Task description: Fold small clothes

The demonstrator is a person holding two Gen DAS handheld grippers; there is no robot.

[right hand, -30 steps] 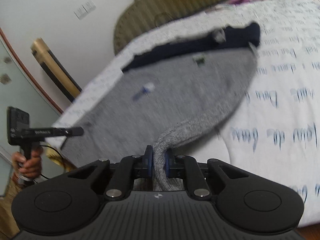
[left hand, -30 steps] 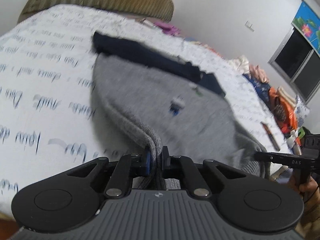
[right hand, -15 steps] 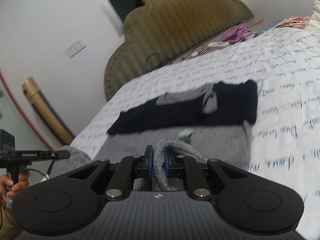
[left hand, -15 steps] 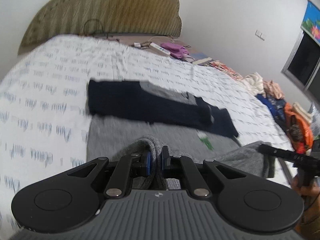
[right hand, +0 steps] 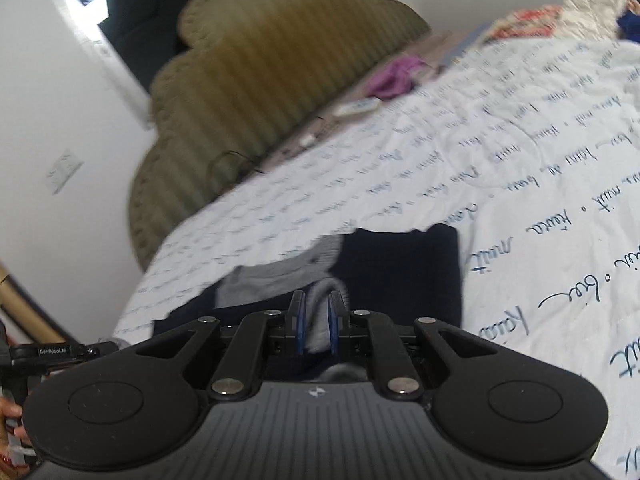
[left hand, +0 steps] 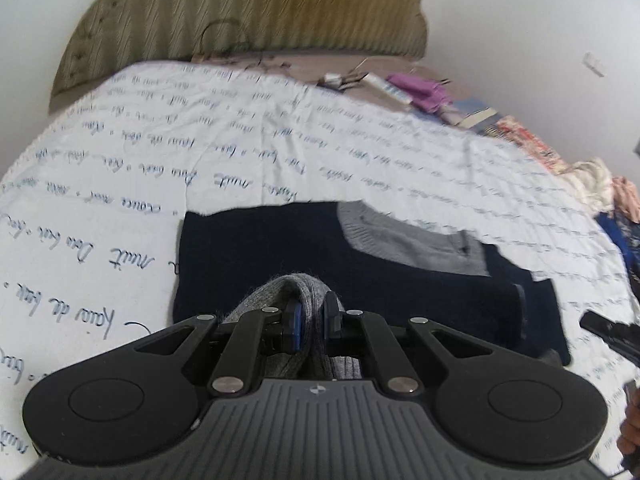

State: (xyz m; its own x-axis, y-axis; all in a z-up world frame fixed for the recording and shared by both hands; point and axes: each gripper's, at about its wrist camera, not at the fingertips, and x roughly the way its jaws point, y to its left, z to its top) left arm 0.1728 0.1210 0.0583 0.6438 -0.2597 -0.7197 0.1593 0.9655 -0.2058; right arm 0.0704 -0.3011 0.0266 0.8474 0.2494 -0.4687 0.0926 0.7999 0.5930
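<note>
A small knit sweater lies on the bed, with a navy upper part (left hand: 280, 252) and a grey collar (left hand: 404, 240). My left gripper (left hand: 311, 320) is shut on a bunched grey hem (left hand: 296, 288), held over the navy part. In the right wrist view the navy part (right hand: 400, 276) and the grey collar (right hand: 276, 276) lie just ahead. My right gripper (right hand: 318, 326) is shut on the other end of the grey hem (right hand: 324, 292). Each gripper shows at the edge of the other's view: the right gripper (left hand: 612, 334) and the left gripper (right hand: 60, 350). The grey body is hidden below the grippers.
The white bedsheet (left hand: 140, 168) with blue script spreads all round the sweater. An olive headboard (left hand: 240, 8) stands at the far end. A purple cloth (left hand: 416, 88) and a remote (right hand: 356, 108) lie near it. Loose clothes (left hand: 600, 184) pile at the right side.
Both grippers have carried the grey hem forward over the sweater, towards the navy part and collar. The spread grey body has dropped out of view under them. Both stayed shut.
</note>
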